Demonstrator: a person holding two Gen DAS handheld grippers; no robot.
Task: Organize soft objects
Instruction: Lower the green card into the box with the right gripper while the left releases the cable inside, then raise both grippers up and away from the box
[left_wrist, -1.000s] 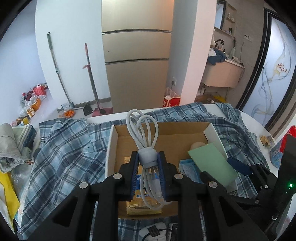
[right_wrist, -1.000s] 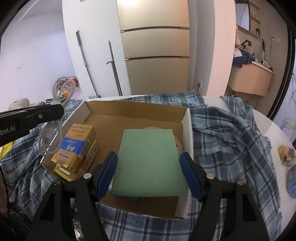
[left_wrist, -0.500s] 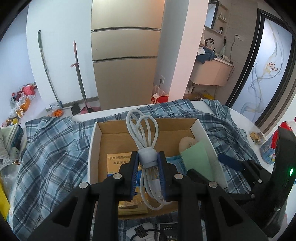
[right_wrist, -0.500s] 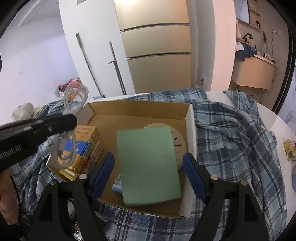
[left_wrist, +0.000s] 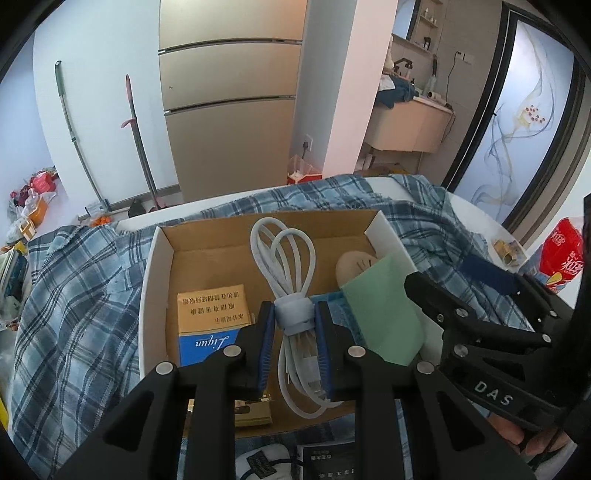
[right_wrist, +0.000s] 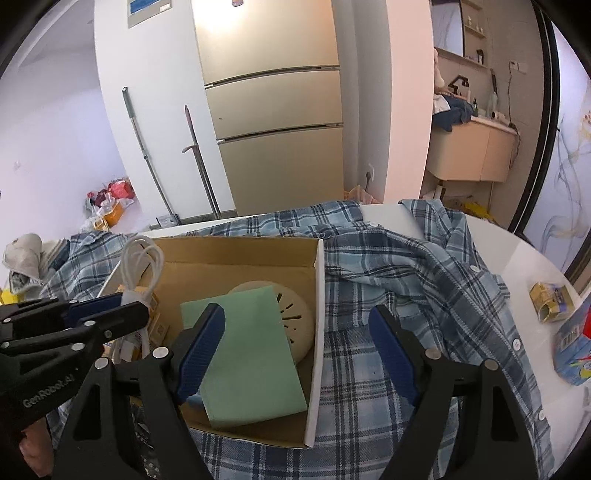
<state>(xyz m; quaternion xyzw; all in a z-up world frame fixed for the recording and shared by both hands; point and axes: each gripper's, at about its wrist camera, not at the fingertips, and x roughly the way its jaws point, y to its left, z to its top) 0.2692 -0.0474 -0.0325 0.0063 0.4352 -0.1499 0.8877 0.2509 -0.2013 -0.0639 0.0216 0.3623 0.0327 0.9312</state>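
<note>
My left gripper is shut on the banded middle of a coiled white cable and holds it above the open cardboard box. A green sheet lies loose in the box's right half, leaning on a round beige disc. My right gripper stands open over the box's right wall, one pad over the sheet without pressing it, the other outside the box. A yellow and blue carton lies in the box's left half.
The box rests on a blue plaid shirt spread over a white table. To the right are a red packet and a small yellow pack. A white device sits at the near edge. A fridge and mops stand behind.
My right gripper opened and let go of the green sheet, which dropped into the box, and the gripper shifted right. My left gripper moved forward and down over the box with the cable.
</note>
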